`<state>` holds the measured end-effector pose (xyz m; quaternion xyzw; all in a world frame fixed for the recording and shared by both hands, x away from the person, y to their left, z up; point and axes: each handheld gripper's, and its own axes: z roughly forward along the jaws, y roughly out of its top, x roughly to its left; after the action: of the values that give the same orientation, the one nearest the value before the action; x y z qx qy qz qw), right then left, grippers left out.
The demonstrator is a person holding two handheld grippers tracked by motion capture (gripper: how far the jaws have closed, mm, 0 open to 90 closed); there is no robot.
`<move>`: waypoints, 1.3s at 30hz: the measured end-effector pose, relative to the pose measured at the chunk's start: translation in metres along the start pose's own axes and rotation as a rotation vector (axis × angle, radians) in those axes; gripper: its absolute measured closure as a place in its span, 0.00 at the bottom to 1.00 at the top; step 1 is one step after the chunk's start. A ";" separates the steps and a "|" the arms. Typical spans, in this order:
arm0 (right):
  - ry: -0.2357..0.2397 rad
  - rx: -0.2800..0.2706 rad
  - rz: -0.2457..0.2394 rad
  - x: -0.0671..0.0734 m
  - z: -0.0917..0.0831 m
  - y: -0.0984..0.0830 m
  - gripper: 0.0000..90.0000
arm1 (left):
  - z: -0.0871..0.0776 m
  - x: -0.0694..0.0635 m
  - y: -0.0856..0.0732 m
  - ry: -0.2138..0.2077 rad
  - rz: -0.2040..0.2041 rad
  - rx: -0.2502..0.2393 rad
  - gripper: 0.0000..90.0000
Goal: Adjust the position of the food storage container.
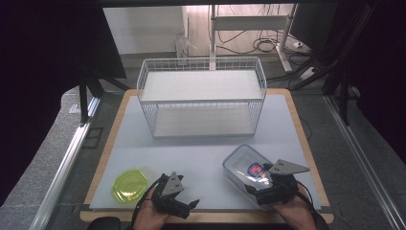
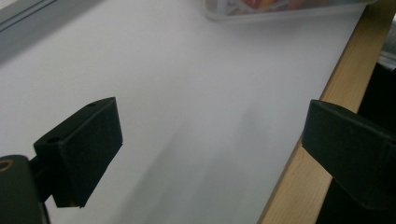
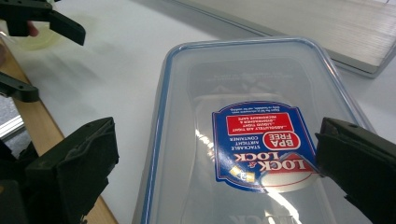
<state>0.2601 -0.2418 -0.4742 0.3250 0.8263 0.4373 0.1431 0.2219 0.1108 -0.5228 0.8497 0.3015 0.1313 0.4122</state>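
- On the left of the table (image 1: 201, 148) lies a yellow-green lid (image 1: 129, 185), flat on the white mat near the front edge. We see it as a risk only if our left hand swings outward and knocks it toward the wooden rim.
- Our left gripper (image 1: 184, 207) rests low by the front edge with its jaws spread wide and nothing between them; in the left gripper view (image 2: 210, 154) they frame bare mat and the table's wooden border.
- Behind, in the middle, stands the white wire basket rack (image 1: 201, 98), well apart from both hands.
- The clear container (image 1: 245, 167) sits at the front right of the mat, lid on, blue seal around the rim. Its long axis runs diagonally, from the near right corner of the table away toward the rack's left side; one short end points at our right hand.
- Our right gripper (image 1: 256, 184) hovers just above that near end, jaws as wide as they go and gripping nothing; in the right gripper view (image 3: 215, 172) the container (image 3: 252, 130) passes between and beneath them.
- We judge the smooth lid and walls likely to slip, and the box looks about as wide as the jaw gap, so a pad could land on top and push the box toward the near edge.
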 end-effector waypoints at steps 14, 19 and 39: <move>-0.050 0.010 0.003 -0.006 -0.004 -0.001 0.17 | -0.007 0.012 -0.005 0.002 -0.036 -0.037 0.07; -0.086 0.003 -0.004 -0.010 -0.011 -0.002 0.29 | -0.006 0.010 -0.006 -0.003 -0.017 -0.038 0.06; -0.224 0.036 0.076 -0.019 -0.057 -0.020 0.92 | -0.009 0.014 -0.006 -0.020 -0.063 -0.055 0.06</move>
<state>0.2361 -0.2981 -0.4582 0.4055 0.7997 0.3885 0.2122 0.2262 0.1280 -0.5222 0.8293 0.3204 0.1181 0.4424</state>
